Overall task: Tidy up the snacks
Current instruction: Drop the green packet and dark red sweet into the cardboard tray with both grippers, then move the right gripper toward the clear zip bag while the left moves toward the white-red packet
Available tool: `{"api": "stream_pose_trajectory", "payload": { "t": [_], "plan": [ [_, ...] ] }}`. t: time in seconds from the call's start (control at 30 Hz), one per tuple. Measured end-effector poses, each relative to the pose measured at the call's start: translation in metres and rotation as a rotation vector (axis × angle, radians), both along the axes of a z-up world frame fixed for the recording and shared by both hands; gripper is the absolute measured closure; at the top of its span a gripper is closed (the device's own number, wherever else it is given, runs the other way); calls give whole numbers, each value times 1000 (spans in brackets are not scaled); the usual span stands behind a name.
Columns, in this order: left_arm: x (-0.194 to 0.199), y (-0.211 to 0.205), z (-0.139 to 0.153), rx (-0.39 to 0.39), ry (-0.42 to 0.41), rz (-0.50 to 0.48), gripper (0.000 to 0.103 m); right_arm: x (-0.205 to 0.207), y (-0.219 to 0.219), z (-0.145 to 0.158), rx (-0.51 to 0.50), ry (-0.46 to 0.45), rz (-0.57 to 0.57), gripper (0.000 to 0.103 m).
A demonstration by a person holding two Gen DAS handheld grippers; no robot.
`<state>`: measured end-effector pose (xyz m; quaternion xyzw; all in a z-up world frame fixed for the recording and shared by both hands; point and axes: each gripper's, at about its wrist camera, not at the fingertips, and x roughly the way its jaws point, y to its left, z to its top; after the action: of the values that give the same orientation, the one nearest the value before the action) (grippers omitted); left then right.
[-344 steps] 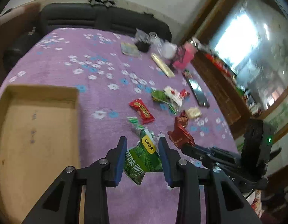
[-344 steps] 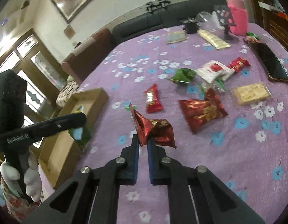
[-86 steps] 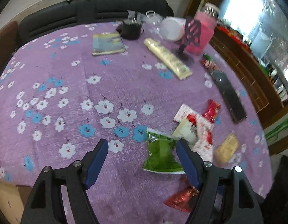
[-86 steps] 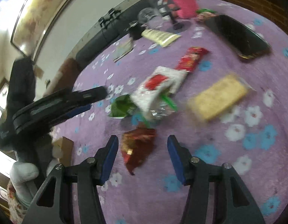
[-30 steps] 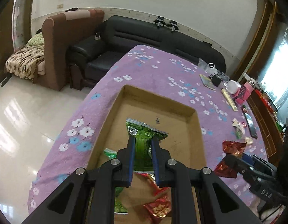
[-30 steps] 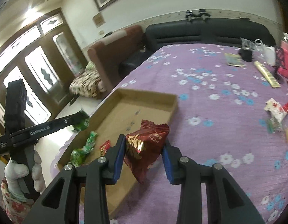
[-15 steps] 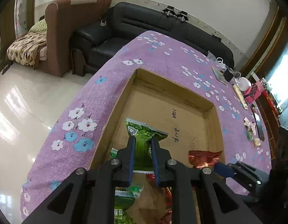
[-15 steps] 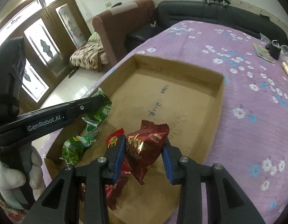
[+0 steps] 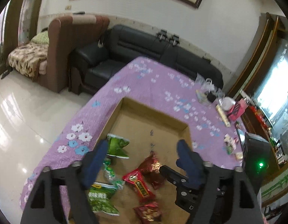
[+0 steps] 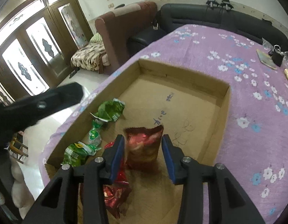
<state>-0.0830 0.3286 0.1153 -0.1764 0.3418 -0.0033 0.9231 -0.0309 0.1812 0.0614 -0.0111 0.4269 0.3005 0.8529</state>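
A shallow cardboard box [image 9: 155,112] [image 10: 223,100] sits on the purple flowered tablecloth. My left gripper [image 9: 142,162] is open and empty above the box. A green snack bag [image 9: 117,147] [image 10: 110,111] lies loose in the box near its left wall. My right gripper [image 10: 143,155] is open, and a dark red snack bag [image 10: 144,147] [image 9: 153,168] lies in the box between its jaws, free of them. Other green [image 9: 100,197] and red packets [image 9: 141,184] lie at the box's near end.
Several loose snacks [image 9: 230,145], a phone, a pink container [image 9: 239,108] and a yellow packet [image 9: 222,115] lie at the table's far right. A black sofa [image 10: 218,16] and a brown armchair [image 10: 121,31] stand behind the table. The floor drops off at the left.
Both grippers have opened. The green bag has dropped from my left gripper into the box, and the dark red bag has dropped from my right gripper. Both grippers have lifted slightly.
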Motion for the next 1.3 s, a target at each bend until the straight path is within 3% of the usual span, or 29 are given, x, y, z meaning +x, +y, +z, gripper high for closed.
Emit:
{"api": "stream_pose_trajectory", "payload": {
  "t": [0.03, 0.17, 0.3, 0.37, 0.53, 0.67, 1.03, 1.13, 1.3],
  "plan": [
    [-7, -6, 8, 30, -22, 32, 4, -3, -7, 5, 17, -11, -8, 59],
    [-29, -28, 26, 82, -103, 48, 1, -10, -36, 21, 72, -42, -48, 55],
    [-37, -42, 28, -17, -112, -8, 1, -16, -77, 28, 121, -53, -106, 54],
    [-37, -54, 25, -74, -90, -49, 1, -19, -101, 26, 132, -54, -141, 54],
    [-33, -90, 22, -41, -57, -121, 1, -22, -162, 14, 126, -47, -238, 54],
    [-32, -110, 22, -59, -35, -185, 1, -25, -221, 2, 94, -43, -339, 54],
    [-33, -137, 13, -29, 1, -212, 1, -15, -391, -9, 89, -39, -695, 54],
    [-31, -147, 9, -22, 15, -232, 1, 5, -414, -9, 119, -22, -740, 54],
    [-34, -156, 6, 15, 18, -249, 1, 49, -414, -12, 137, 19, -744, 54]
  ]
}}
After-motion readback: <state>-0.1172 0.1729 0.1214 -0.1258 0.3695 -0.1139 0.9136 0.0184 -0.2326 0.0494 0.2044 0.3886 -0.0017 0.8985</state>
